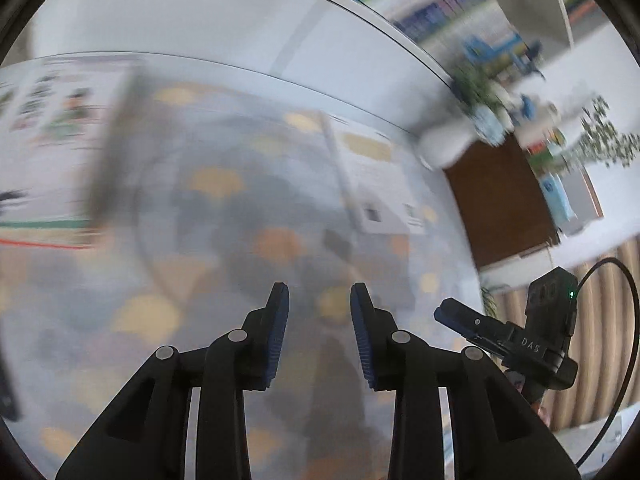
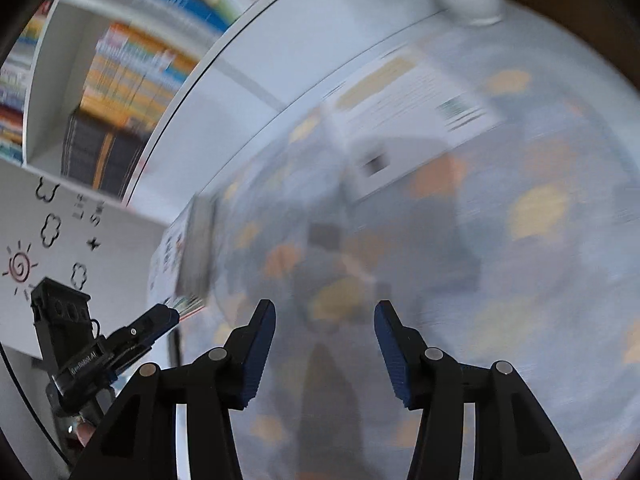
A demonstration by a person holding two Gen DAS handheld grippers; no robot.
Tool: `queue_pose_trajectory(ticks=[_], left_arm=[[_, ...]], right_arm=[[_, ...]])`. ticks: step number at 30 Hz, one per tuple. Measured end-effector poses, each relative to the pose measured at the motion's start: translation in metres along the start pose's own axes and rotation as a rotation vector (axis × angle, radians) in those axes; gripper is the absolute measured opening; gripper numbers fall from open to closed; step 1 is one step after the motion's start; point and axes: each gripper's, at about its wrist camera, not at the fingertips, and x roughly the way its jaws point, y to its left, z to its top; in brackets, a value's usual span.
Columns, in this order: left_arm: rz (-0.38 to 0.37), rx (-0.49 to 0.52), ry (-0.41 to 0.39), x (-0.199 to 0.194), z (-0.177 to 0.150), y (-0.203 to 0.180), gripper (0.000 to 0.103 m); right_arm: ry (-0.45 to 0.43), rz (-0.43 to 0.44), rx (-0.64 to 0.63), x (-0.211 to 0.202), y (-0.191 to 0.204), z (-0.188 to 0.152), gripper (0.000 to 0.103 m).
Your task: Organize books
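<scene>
Patterned tabletop (image 1: 224,240) (blurred), bookshelf (image 2: 132,76) beyond

Round white bench (image 1: 224,28), rim curving across both views, mostly covered by a pale grey-blue cloth (image 1: 248,208) patterned with blurred yellow and orange patches. Lying flat on the cloth, a white-covered book (image 1: 376,184) with a tan block near one end and small dark printed squares near the other; seen too from the right wrist (image 2: 408,120). Toward the bench's edge, a thick book stack (image 1: 72,148) topped by a white illustrated cover, its dark page edge facing inward; same stack in the right view (image 2: 192,256). Everything smeared by motion blur, print unreadable.
</scene>
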Motion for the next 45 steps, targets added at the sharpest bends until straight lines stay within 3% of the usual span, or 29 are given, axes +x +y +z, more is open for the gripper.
queue_pose_trajectory(ticks=[4,9,17,21,30,34,39,42,45], left_arm=[[0.003,0.036,0.038,0.04,0.007,-0.047,0.029],[0.045,0.067,0.061,0.082,0.026,-0.077,0.029],[0.147,0.023,0.072,0.133,0.054,-0.074,0.029],[0.273,0.063,0.043,0.151,0.07,-0.073,0.029],[0.259,-0.009,0.044,0.192,0.094,-0.055,0.029],[0.205,0.005,0.056,0.192,0.091,-0.056,0.03],[0.318,0.111,0.059,0.186,0.082,-0.072,0.03],[0.323,0.149,0.071,0.168,0.061,-0.075,0.03],[0.338,0.155,0.11,0.147,0.017,-0.07,0.03]], right_arm=[[-0.017,-0.008,0.055,-0.031,-0.051,0.019,0.05],[-0.026,-0.034,0.043,-0.038,-0.074,0.046,0.05],[0.001,-0.084,-0.023,-0.002,-0.087,0.106,0.05],[-0.006,-0.107,-0.073,0.026,-0.088,0.136,0.05],[-0.034,-0.186,-0.151,0.084,-0.084,0.184,0.036],[-0.028,-0.172,-0.142,0.091,-0.085,0.185,0.035],[0.011,-0.135,-0.129,0.082,-0.083,0.173,0.036],[0.035,-0.17,-0.142,0.071,-0.077,0.147,0.036],[0.08,-0.133,-0.115,0.054,-0.081,0.104,0.035]])
